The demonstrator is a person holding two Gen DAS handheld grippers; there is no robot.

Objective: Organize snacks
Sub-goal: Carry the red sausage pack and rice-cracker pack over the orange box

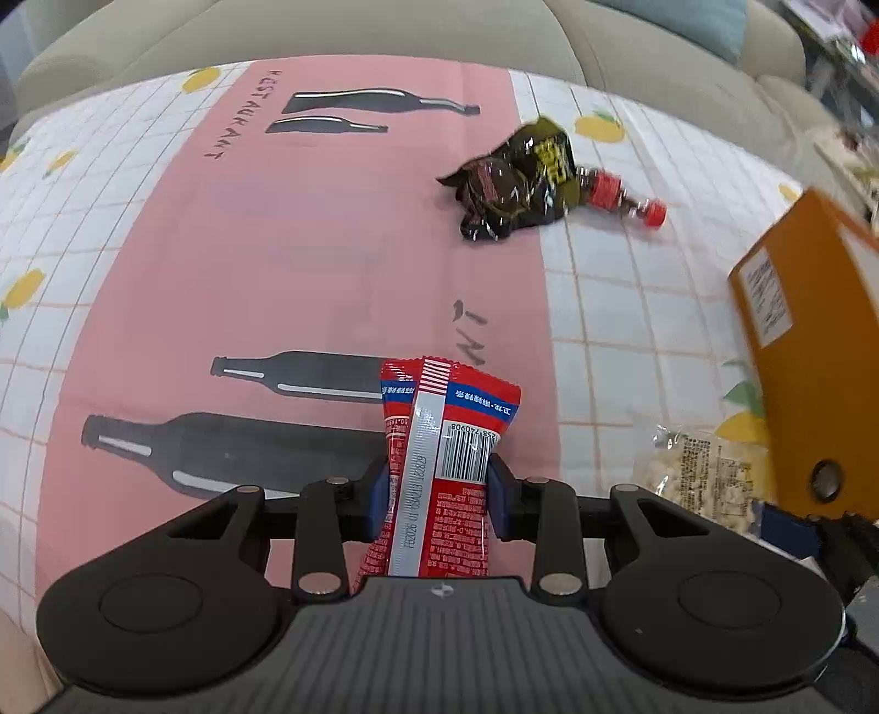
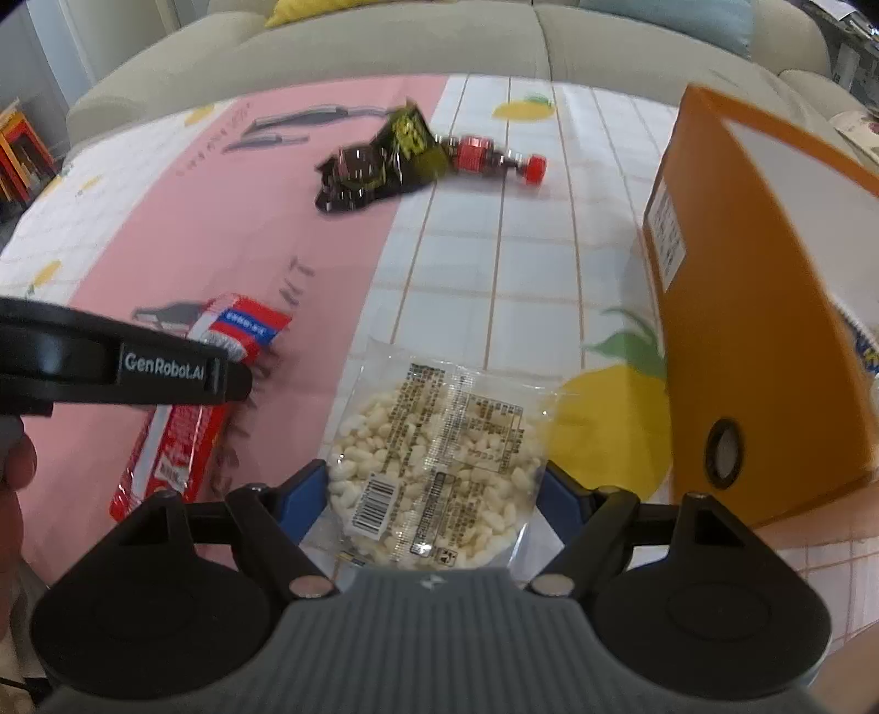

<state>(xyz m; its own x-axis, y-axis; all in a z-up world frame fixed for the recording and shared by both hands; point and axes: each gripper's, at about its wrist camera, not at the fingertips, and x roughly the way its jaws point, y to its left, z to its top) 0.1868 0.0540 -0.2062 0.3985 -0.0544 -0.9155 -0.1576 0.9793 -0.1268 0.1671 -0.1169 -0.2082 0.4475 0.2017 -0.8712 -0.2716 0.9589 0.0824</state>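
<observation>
Blue pads of the left hand-held gripper (image 1: pixel 437 497) are pressing on both sides of a long red foil snack packet with a silver seam and a barcode (image 1: pixel 439 472), holding it narrow-jawed, its far end reaching out ahead over the pink band of the worktop's printed tablecloth (image 1: pixel 274 247). Beside it to the right, the right hand-held gripper (image 2: pixel 434 494) is standing with its jaws wide, a clear plastic bag of white puffed pieces (image 2: pixel 439 439) lying between the blue pads; whether the pads are touching the bag's edges I cannot tell. Just right of that gripper, a tall orange cardboard box with a white label and a round hole (image 2: pixel 741 307) is standing upright on the cloth. Farther ahead of both grippers, well apart from them, a crumpled black and yellow wrapper (image 1: pixel 516 181) is lying at the edge of the pink band, touching a small dark bottle with red caps (image 1: pixel 626 197) on its right. Beyond the worktop a beige sofa (image 2: pixel 384 49) is running across.
</observation>
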